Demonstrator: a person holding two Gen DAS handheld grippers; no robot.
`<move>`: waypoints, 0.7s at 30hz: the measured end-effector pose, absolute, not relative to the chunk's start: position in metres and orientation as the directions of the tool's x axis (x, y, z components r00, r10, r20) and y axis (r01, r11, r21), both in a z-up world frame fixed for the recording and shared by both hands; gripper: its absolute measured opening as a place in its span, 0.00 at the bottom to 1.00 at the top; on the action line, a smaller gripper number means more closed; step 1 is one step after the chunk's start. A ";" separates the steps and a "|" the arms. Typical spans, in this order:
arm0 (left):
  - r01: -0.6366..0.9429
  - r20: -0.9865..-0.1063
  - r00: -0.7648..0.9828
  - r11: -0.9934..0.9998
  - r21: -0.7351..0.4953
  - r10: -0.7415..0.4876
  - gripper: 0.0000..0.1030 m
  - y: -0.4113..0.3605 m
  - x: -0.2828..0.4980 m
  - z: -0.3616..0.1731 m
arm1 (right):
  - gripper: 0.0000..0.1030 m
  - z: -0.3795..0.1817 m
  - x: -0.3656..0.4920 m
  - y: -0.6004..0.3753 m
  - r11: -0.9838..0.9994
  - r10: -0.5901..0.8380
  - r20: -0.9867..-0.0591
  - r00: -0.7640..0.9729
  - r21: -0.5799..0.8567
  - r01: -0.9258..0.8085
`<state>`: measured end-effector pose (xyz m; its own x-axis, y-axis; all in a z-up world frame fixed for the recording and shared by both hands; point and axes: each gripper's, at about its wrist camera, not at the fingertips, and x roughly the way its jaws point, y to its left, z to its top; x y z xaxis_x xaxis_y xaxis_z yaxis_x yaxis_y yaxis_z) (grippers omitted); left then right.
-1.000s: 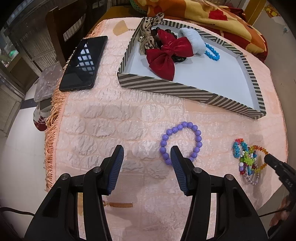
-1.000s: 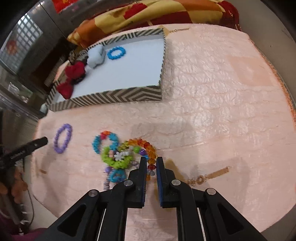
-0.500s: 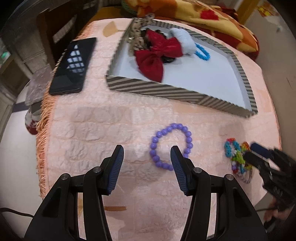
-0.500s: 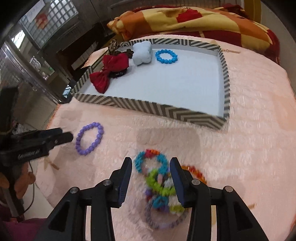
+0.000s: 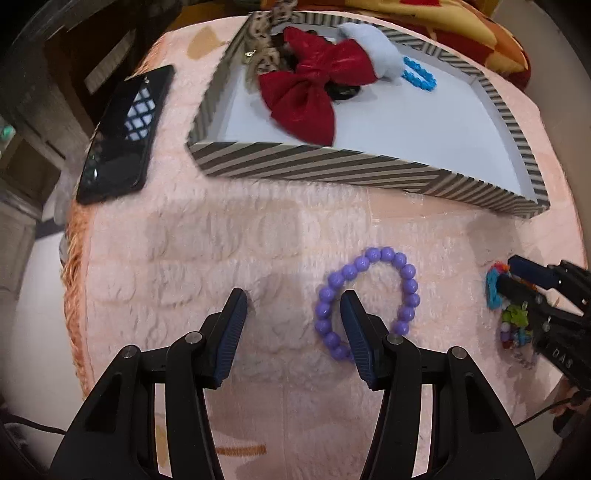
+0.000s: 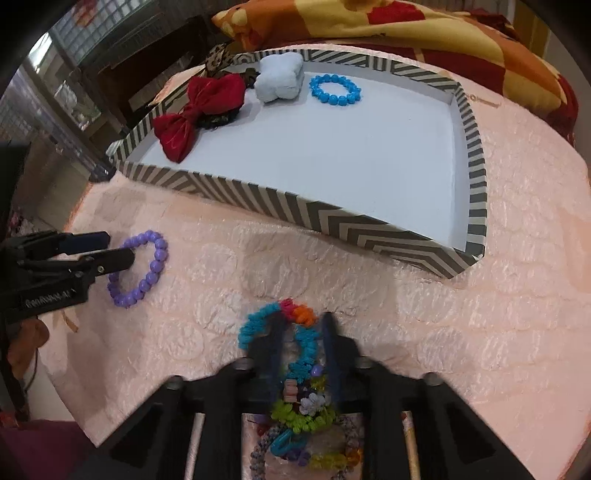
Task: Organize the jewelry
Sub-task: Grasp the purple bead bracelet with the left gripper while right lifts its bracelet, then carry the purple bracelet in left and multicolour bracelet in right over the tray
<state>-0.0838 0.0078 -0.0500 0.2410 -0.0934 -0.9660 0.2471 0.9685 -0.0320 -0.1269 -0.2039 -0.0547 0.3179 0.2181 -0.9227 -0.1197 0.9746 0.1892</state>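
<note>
My left claw (image 5: 293,303): spread wide, one finger inside the purple bead bracelet (image 5: 369,301).
My right claw (image 6: 300,326): closing around the teal bracelet (image 6: 280,338).
Striped tray (image 6: 332,218): nearby.

No lettering here is sharp enough to read.

The right tool (image 6: 301,334) is showing smeared with motion blur, its fingers (image 6: 271,343) covering part of the mixed bracelet pile (image 6: 299,410). The red bow (image 5: 314,92) is hiding a dark item beneath it. The patterned blanket (image 6: 424,33) is running past the far edge.
</note>
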 end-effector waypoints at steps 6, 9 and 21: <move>0.302 -0.959 0.251 0.952 -0.053 -0.133 0.08 -0.002 -0.081 -0.047 | 0.13 -0.031 -0.138 -0.222 0.932 0.353 -0.860 0.369 0.357 -0.058; 0.306 -0.950 0.254 0.947 -0.097 -0.180 0.08 0.000 -0.082 -0.035 | 0.13 -0.004 -0.147 -0.227 0.905 0.405 -0.811 0.421 0.421 -0.061; 0.370 -0.897 0.345 0.918 -0.142 -0.277 0.08 -0.009 -0.076 0.038 | 0.13 0.072 -0.143 -0.227 0.891 0.430 -0.719 0.546 0.435 -0.129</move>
